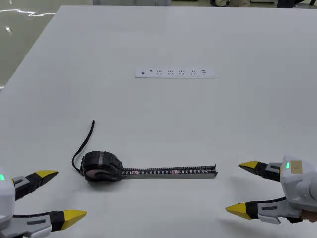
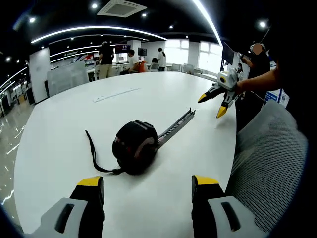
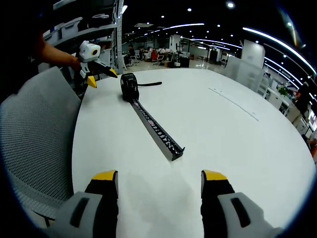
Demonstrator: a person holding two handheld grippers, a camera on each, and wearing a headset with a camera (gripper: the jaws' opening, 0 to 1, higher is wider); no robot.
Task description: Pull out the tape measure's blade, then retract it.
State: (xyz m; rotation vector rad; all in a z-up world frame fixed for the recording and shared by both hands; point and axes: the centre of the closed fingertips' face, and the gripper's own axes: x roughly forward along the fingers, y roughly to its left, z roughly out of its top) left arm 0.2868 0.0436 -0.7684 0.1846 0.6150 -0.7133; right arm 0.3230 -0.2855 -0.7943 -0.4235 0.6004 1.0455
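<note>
The tape measure is lying at the near left of the white surface, its blade reaching out rightward — flat. The left claw is hovering just left of the tape measure, the right claw past the blade's tip — both spread apart, gripping nothing.

White table lit by curved ceiling light strips. Socket strip set flat in tabletop. Glossy floor marked by reflections. Mesh chair placed at table edge. Windows seen at far wall, shelving behind chair.
</note>
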